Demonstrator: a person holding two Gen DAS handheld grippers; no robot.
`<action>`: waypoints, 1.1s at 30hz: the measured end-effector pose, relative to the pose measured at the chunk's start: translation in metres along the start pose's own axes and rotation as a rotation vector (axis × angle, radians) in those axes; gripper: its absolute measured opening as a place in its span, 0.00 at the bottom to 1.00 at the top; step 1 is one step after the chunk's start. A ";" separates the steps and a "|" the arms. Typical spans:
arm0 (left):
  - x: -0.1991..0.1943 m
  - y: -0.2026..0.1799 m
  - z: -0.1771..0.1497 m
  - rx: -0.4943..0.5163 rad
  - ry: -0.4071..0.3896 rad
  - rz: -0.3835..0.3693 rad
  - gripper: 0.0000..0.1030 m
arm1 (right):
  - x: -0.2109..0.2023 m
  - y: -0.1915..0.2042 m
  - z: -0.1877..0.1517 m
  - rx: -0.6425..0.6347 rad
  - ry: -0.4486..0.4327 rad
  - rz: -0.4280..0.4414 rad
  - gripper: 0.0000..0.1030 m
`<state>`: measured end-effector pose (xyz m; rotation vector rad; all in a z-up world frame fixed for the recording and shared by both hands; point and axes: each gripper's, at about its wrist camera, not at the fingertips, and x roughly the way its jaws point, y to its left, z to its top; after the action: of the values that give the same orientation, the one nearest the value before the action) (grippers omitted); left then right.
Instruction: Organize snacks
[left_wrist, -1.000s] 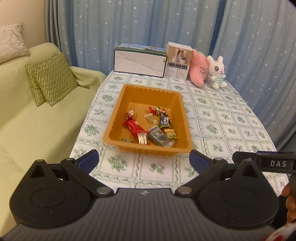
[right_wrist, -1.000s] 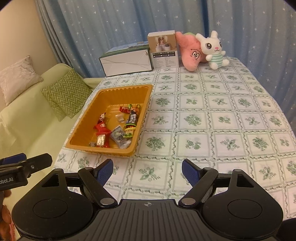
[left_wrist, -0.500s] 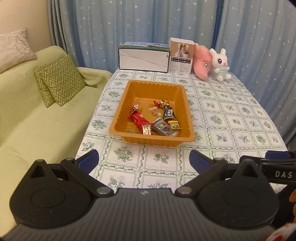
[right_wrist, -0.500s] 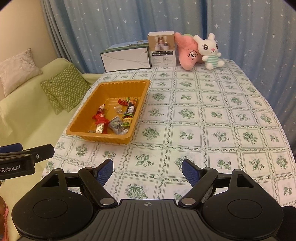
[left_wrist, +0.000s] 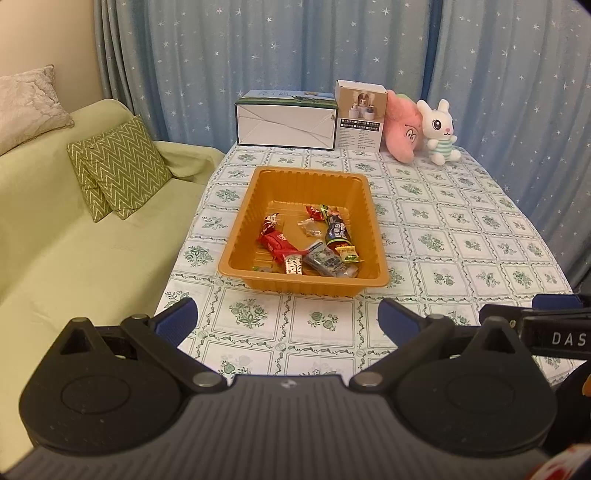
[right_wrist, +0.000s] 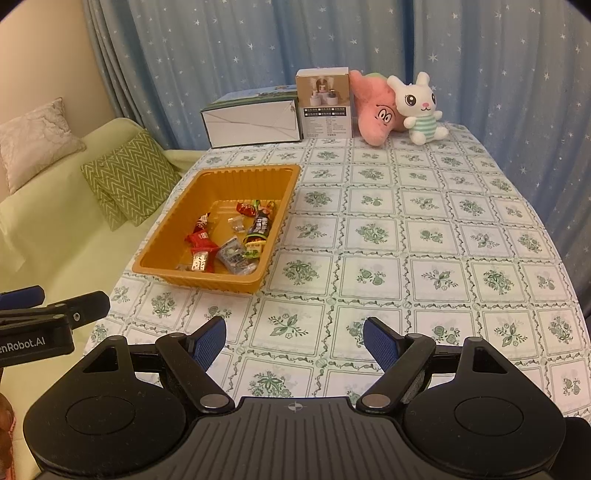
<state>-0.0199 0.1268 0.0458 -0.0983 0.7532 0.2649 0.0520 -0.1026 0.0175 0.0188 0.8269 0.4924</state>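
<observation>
The left gripper (left_wrist: 286, 319) hangs over the near edge of the table (left_wrist: 461, 236), its blue-padded jaws spread wide with nothing between them. The right gripper (right_wrist: 294, 341) sits just beside it, equally wide and empty. Straight ahead of the left gripper, and ahead and to the left of the right one, stands the orange tray (left_wrist: 306, 184), well clear of both. The snacks (left_wrist: 314, 245) lie loose in its near half: red wrappers, a dark packet, a clear pouch. Only bare flowered tablecloth lies between the jaws and the tray. Beyond it, along the far edge, stand a long white box (left_wrist: 286, 123), a smaller carton (left_wrist: 360, 116), a pink plush (left_wrist: 402, 129) and a white rabbit toy (left_wrist: 439, 133). Left of the table are a green sofa (left_wrist: 74, 258) and zigzag cushions (left_wrist: 118, 166).
</observation>
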 end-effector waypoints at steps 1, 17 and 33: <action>0.000 0.000 0.000 0.000 0.000 0.001 1.00 | 0.000 0.000 0.001 0.000 -0.001 -0.001 0.79; 0.002 0.002 0.000 -0.011 -0.003 -0.003 1.00 | 0.001 0.000 0.002 -0.005 0.002 -0.001 0.79; 0.002 0.000 -0.002 -0.013 0.002 -0.006 1.00 | 0.003 -0.002 -0.002 -0.002 0.006 0.000 0.79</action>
<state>-0.0201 0.1269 0.0426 -0.1131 0.7535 0.2639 0.0531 -0.1038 0.0132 0.0157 0.8326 0.4934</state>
